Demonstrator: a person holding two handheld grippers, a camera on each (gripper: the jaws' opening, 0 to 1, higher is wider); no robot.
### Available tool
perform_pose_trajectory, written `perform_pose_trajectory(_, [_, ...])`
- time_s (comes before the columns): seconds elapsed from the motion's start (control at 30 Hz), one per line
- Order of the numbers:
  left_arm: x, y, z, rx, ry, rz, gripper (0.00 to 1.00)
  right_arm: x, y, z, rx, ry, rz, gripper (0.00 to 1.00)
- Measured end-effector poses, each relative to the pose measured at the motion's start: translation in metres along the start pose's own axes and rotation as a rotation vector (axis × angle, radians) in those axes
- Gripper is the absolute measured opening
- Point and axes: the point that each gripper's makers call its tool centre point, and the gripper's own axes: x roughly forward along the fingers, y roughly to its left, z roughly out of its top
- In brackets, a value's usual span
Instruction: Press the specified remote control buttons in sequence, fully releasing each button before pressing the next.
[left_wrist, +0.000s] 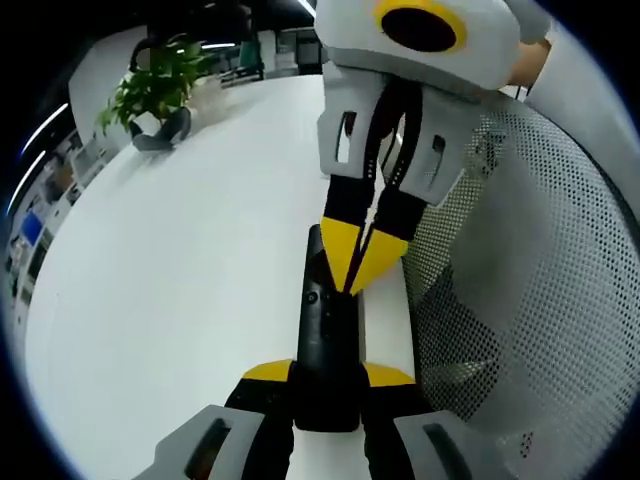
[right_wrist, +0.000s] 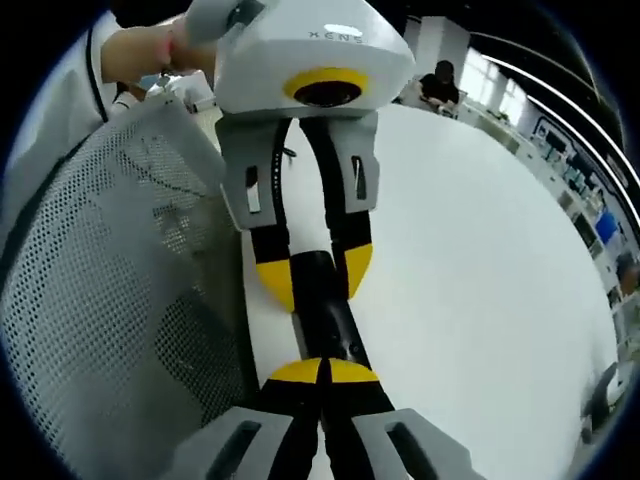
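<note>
A slim black remote (left_wrist: 322, 335) lies lengthwise over the white table (left_wrist: 170, 290), near its edge. My left gripper (left_wrist: 327, 375) is shut on the remote's near end, one yellow tip on each side. My right gripper (left_wrist: 362, 265) comes in from the top of the left gripper view with its yellow tips shut together, pointing down onto the remote's upper face beside a small round button. In the right gripper view, the right gripper (right_wrist: 322, 372) stands shut at the remote (right_wrist: 335, 320), and the left gripper (right_wrist: 315, 275) clamps the far end.
A white mesh chair back (left_wrist: 530, 290) stands close beside the table edge, right next to both grippers, and appears again as the chair back (right_wrist: 110, 300). A potted plant (left_wrist: 160, 90) sits at the table's far end. A person (right_wrist: 440, 80) sits at a distant desk.
</note>
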Motion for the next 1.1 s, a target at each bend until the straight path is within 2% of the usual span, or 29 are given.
perform_pose_trajectory(0.07, [0.000,0.000,0.000,0.000,0.000,0.000,0.24,0.000,0.000,0.000,-0.030,0.013,-0.005,0.00])
perform_pose_trajectory(0.23, [-0.001,0.000,0.000,0.002,0.001,-0.002,0.24,0.005,0.002,0.003,-0.015,0.019,0.015,0.00])
perform_pose_trajectory(0.33, [-0.001,0.000,0.000,0.005,0.002,-0.003,0.24,0.005,0.004,0.002,-0.065,0.038,0.007,0.00])
perform_pose_trajectory(0.4, [0.000,0.000,0.001,0.007,0.004,-0.003,0.24,0.004,0.003,0.002,-0.063,0.037,0.004,0.00])
perform_pose_trajectory(0.53, [-0.001,0.000,0.001,0.006,0.002,-0.003,0.24,0.003,0.001,0.002,0.002,-0.007,0.031,0.00])
perform_pose_trajectory(0.57, [-0.001,0.000,0.001,0.006,0.001,-0.003,0.24,0.002,0.001,0.003,0.053,-0.024,0.041,0.00])
perform_pose_trajectory(0.63, [0.000,0.000,0.001,0.004,0.000,-0.002,0.24,0.001,-0.002,0.003,0.101,-0.024,0.036,0.00])
perform_pose_trajectory(0.7, [0.000,0.000,0.000,0.004,0.001,-0.001,0.24,0.000,-0.007,0.004,0.068,-0.022,0.014,0.00])
perform_pose_trajectory(0.87, [0.001,0.001,0.000,0.004,-0.004,-0.003,0.24,0.002,-0.011,0.002,0.030,0.004,0.015,0.00])
perform_pose_trajectory(1.1, [0.001,0.001,0.000,0.005,-0.005,-0.003,0.24,0.004,-0.012,0.004,0.019,0.024,0.006,0.00])
